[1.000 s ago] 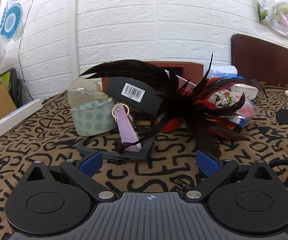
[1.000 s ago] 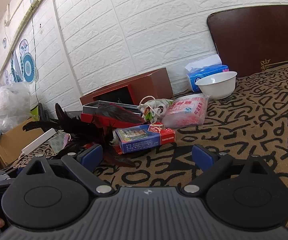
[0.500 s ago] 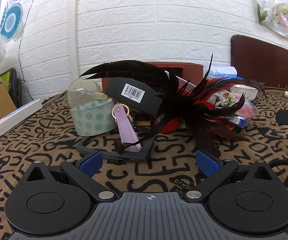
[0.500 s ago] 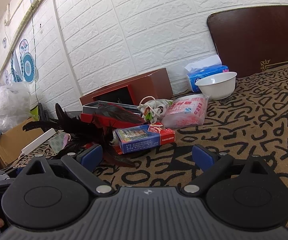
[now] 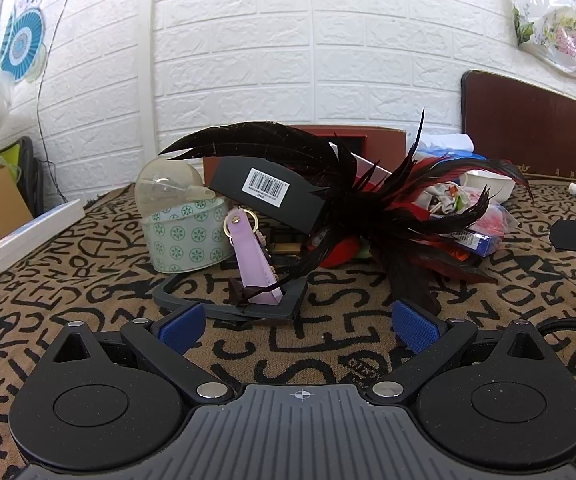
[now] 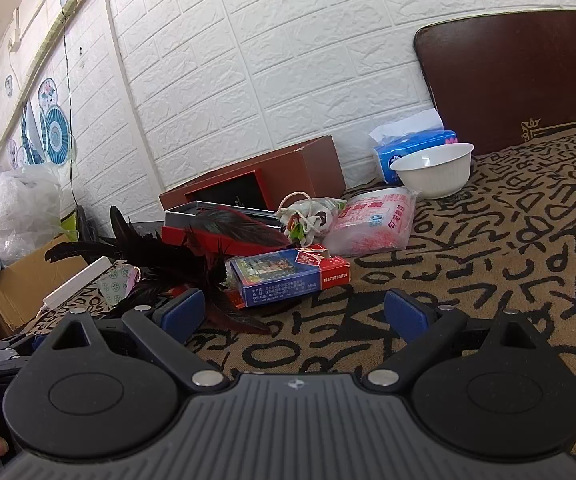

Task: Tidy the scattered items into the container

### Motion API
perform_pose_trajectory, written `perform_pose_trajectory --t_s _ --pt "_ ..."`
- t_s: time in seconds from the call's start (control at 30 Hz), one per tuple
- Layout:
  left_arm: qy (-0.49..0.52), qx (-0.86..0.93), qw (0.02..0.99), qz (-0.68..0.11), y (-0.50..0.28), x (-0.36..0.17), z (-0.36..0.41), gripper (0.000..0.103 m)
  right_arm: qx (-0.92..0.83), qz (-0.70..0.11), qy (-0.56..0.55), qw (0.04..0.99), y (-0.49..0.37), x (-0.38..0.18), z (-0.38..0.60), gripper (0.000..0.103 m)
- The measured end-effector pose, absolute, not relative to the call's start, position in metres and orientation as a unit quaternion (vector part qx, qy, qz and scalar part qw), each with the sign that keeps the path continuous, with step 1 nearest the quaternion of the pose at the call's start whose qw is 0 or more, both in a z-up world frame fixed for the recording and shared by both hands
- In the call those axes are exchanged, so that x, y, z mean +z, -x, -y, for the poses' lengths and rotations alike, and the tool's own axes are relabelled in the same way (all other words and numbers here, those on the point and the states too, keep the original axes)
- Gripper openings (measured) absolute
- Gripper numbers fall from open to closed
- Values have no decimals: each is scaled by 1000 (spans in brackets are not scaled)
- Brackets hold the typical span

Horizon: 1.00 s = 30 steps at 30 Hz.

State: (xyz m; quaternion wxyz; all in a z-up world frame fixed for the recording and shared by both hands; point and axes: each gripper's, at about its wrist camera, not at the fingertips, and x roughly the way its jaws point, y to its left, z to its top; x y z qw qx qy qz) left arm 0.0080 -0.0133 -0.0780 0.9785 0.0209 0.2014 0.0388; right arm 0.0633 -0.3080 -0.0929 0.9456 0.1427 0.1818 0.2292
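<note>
A: Any readable text?
B: Card box (image 6: 288,276) read "PLASTIC COATED"; black box (image 5: 266,196) carried one barcode label.
A: Counts?
B: One white bowl (image 6: 432,168), one tissue pack (image 6: 412,148), one red container (image 6: 256,184) at the white brick wall, items scattered before it on letter-print cloth (image 6: 508,260).
A: Tools?
B: Left gripper (image 5: 296,326) and right gripper (image 6: 292,316) both gaped, holding nothing.

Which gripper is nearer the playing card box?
Right. The right gripper sits open just before the playing card box; the left gripper faces the purple key fob, cards farther right.
</note>
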Motion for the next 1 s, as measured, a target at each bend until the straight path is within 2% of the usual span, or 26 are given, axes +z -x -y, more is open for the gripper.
perform_pose_trajectory --t_s 0.37,0.57,0.7,1.0 --pt "-28 46 974 -219 -20 -72 11 103 219 -200 -140 945 -73 -90 306 97" --pt "-69 52 976 -202 -49 -63 15 103 215 -208 -67 952 -96 -81 293 97" --pt "-63 60 964 -252 -84 -68 10 102 224 -203 -1 953 -111 -74 279 97" --pt "-48 43 961 -269 -110 -71 2 102 246 -207 69 944 -134 -79 258 96"
